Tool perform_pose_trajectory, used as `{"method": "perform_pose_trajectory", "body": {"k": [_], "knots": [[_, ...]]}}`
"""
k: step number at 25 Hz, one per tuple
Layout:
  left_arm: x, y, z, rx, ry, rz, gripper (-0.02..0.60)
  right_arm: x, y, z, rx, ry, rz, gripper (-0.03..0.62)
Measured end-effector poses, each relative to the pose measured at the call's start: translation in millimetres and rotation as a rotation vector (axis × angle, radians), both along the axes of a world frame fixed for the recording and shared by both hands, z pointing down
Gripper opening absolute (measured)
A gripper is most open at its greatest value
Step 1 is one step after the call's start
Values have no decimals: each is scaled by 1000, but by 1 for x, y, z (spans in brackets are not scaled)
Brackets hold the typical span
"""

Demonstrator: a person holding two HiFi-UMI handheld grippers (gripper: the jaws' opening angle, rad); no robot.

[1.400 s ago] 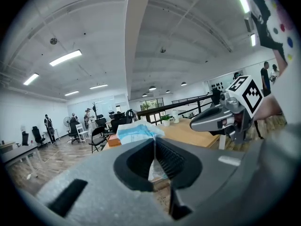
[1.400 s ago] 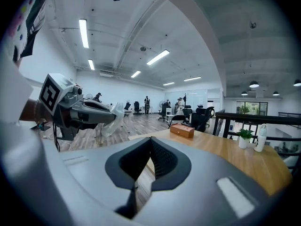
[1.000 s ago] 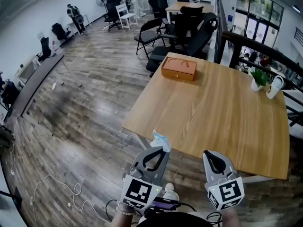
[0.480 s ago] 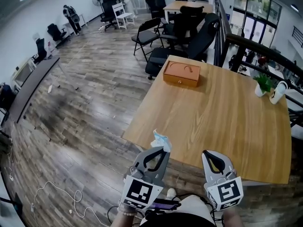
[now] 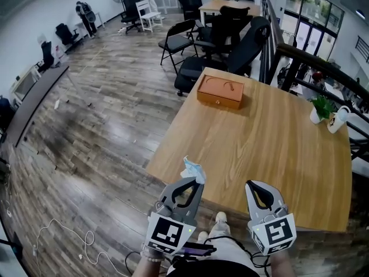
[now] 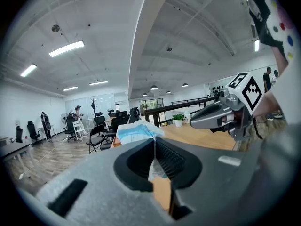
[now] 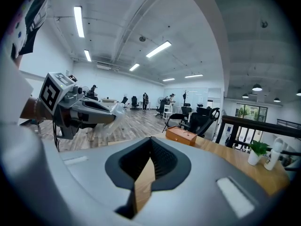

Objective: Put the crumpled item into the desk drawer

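My left gripper (image 5: pixel 195 179) is shut on a crumpled white-and-blue item (image 5: pixel 192 168), which sticks out past its tips (image 6: pixel 136 132) just over the near edge of the wooden table (image 5: pixel 259 149). The left gripper view shows its jaws (image 6: pixel 154 142) pressed together on the item. A small wooden drawer box (image 5: pixel 219 92) with a curved handle on top sits at the table's far left corner, well ahead of both grippers. My right gripper (image 5: pixel 254 185) is shut and empty, level with the left one. From the right gripper view (image 7: pixel 151 144) I see the drawer box (image 7: pixel 181 134) ahead.
A potted plant (image 5: pixel 320 107) and a white cup (image 5: pixel 335 120) stand at the table's far right corner. Black chairs (image 5: pixel 228 36) crowd behind the table, and a dark railing (image 5: pixel 311 62) runs along the right. A white cable (image 5: pixel 63 241) lies on the wooden floor at left.
The table and drawer box have shifted slightly in the picture as I step closer. Both grippers keep their pose and their hold.
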State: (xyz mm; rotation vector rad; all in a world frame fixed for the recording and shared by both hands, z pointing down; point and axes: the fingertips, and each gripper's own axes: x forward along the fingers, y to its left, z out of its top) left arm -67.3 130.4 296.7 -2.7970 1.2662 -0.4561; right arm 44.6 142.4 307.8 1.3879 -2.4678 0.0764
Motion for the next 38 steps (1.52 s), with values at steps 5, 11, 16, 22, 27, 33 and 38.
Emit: {"method": "perform_pose_trajectory", "body": {"k": [5,11,16,22,27,33,38], "knots": [[5,-20,-3,8,-6,-16,20,7,-20,-3,2,-2,-18,2],[16,-46,5,0,-7,-46,20,22,-46,3,-2,-2,-43,2],[23,-74,3,0,-6,-74,20,32,-79,1,-4,-6,-64,2],[30,-95,7,-18,-9,-114,20,40,-107,0,-6,-11,-99,2],[37,-114,11,-19,-26,-144,20,44,-131,7,-17,-24,-137,2],[35,-124,16,-35,-24,-228,20,49,-144,12,-24,-40,-189,2],[38,-137,16,-9,-8,-267,20,49,-156,20,-31,-64,-209,2]]}}
